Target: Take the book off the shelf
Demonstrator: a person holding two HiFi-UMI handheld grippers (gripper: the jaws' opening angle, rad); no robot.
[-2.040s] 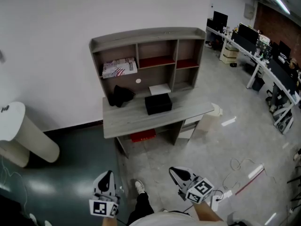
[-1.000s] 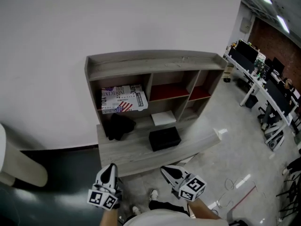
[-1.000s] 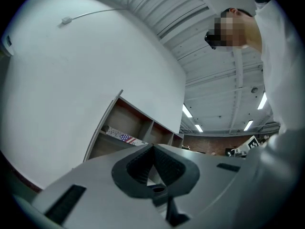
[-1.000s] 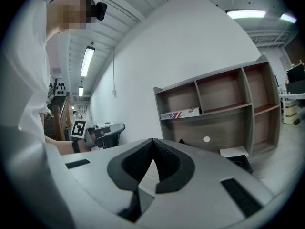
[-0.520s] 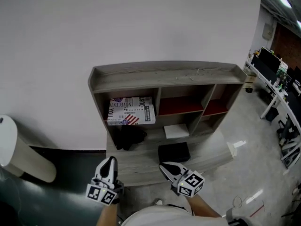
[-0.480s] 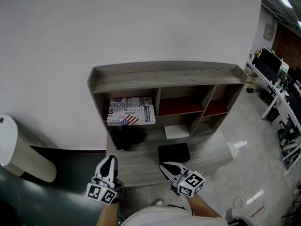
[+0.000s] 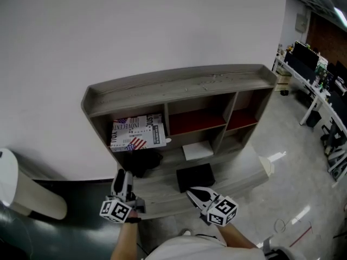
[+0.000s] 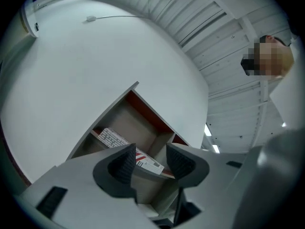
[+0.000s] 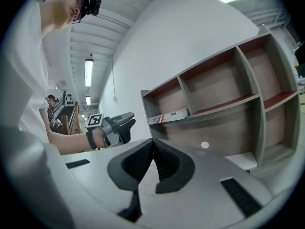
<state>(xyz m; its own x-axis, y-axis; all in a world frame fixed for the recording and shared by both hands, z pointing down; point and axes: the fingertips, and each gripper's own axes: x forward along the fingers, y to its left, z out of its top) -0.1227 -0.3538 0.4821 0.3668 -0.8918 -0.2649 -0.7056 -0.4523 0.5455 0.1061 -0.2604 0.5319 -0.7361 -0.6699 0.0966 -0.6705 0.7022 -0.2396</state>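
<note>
A plain white wall (image 7: 135, 31) stood behind the shelf (image 7: 179, 83), a grey wooden unit with a rimmed top and open compartments, some lined in red. Pale polished floor (image 7: 293, 199) spread to the right of the shelf, running out to rows of desks (image 7: 317, 77) loaded with screens. To the left of the shelf the floor turned dark green, and a white drum (image 7: 21, 194) lay there.

The shelf sat on a grey counter (image 7: 244, 169). A black box (image 7: 195, 176) rested on the counter in front of the shelf's middle bay, and a dark bundle (image 7: 142, 161) sat under its left side. A white sheet (image 7: 198, 150) lay in the lower middle bay.

The book (image 7: 137, 133), printed with a flag and lettering, lay flat in the shelf's upper left compartment.

The left claw (image 7: 122, 182) hung below that compartment and short of it. Its jaws had just been opening and stood released with nothing between them. The right claw (image 7: 195, 194) was clenched on nothing, in front of the shelf near the black box.
</note>
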